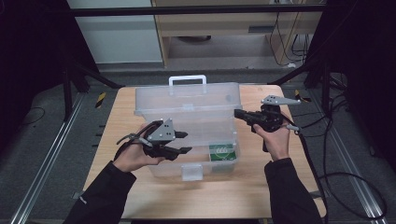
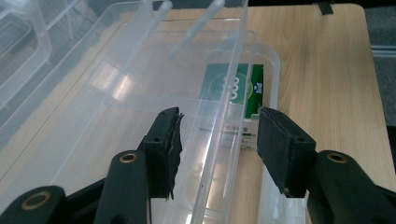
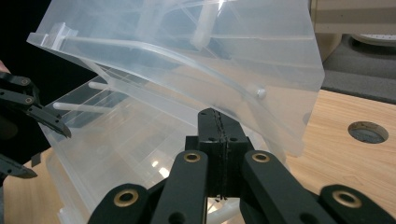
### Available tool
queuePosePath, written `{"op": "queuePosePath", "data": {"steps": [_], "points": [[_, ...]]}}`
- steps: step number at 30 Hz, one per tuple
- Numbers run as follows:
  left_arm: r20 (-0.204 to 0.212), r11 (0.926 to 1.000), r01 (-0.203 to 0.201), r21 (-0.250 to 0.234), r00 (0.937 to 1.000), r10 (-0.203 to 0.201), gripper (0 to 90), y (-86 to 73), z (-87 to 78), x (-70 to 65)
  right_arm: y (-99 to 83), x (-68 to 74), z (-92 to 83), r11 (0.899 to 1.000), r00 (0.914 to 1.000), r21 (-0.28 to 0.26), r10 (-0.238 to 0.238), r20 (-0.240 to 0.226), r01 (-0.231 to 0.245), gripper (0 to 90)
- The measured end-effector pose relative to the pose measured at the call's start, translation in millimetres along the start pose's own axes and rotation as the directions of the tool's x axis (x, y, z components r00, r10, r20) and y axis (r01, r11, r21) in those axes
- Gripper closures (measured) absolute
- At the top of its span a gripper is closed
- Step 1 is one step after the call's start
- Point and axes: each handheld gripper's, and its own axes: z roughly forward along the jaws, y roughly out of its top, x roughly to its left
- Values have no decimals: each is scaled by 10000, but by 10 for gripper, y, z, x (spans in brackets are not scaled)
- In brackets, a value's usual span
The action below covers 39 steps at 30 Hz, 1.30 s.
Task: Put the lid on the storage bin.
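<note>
A clear plastic storage box (image 1: 163, 169) stands on the wooden table, its lid (image 1: 187, 100) raised upright at the back. A green carton (image 1: 221, 151) lies in the box's right end, also seen through the wall in the left gripper view as the green carton (image 2: 236, 86). My left gripper (image 1: 185, 142) is open over the box's left side. In its own view the left gripper (image 2: 218, 116) has one jaw on each side of a clear box wall (image 2: 219, 140), and the pads stand apart from it. My right gripper (image 1: 237, 113) is shut, its tip at the lid's right edge. The right gripper (image 3: 215, 114) has nothing visible between its jaws.
The lid carries a white handle (image 1: 187, 79) on top, and a latch (image 1: 192, 171) hangs at the box's front. The wooden table (image 1: 280, 191) has bare room in front and to the right, with a round hole (image 3: 368, 132) near the right gripper. Cables trail off the right edge.
</note>
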Motion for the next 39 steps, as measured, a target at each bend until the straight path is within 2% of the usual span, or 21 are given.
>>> {"op": "queuePosePath", "data": {"steps": [2,7,10,13,19,24,28,30,31,32,35,36,37,38,39], "points": [[-181,9999,153,-41,9997,-154,498,-25,-22,-2,-5,4,-4,10000,10000,36,-13,-12,13,900],[-607,9956,815,-463,9946,-843,527,-129,-102,-12,-15,12,-15,9999,10000,109,-60,-8,60,900],[-923,9919,1103,-629,9890,-1159,556,-190,-153,-11,-24,21,-22,9999,10000,135,-70,6,69,900],[-1240,9859,1418,-887,9805,-1522,605,-240,-198,-13,-33,24,-27,9999,10000,144,-77,-28,78,900],[-1923,9727,1948,-1265,9571,-2167,726,-310,-282,4,-46,35,-34,9998,9999,186,-98,-37,98,900],[-2375,9654,2326,-1181,9374,-2549,830,-366,-335,9,-49,47,-38,9997,9999,217,-122,-65,123,900],[-2608,9596,2613,-1047,9239,-2801,887,-403,-375,11,-51,50,-41,9996,9999,250,-152,-42,153,900],[-2766,9561,2740,-1036,9154,-2923,892,-419,-412,15,-52,52,-41,9995,9999,266,-160,-47,161,900],[-2979,9595,2681,-864,9121,-2816,892,-425,-446,20,-53,51,-41,9995,9998,269,-175,-47,176,900],[-3064,9591,2708,-829,9088,-2831,893,-428,-464,22,-53,51,-42,9995,9998,278,-178,-46,179,900],[-3211,9515,2932,-931,8957,-3075,895,-450,-552,42,-54,54,-43,9994,9998,292,-169,-52,171,900],[-3232,9503,2969,-939,8937,-3112,895,-455,-565,46,-55,54,-44,9994,9998,297,-173,-52,175,900],[-3312,9467,3071,-973,8870,-3218,895,-468,-597,59,-55,54,-44,9994,9998,296,-171,-44,172,900],[-3390,9475,3061,-921,8851,-3189,895,-477,-618,70,-57,54,-45,9994,9998,299,-170,-60,171,900],[-3494,9431,3194,-924,8765,-3311,895,-499,-649,85,-58,54,-45,9994,9998,299,-174,-62,176,900]]}}
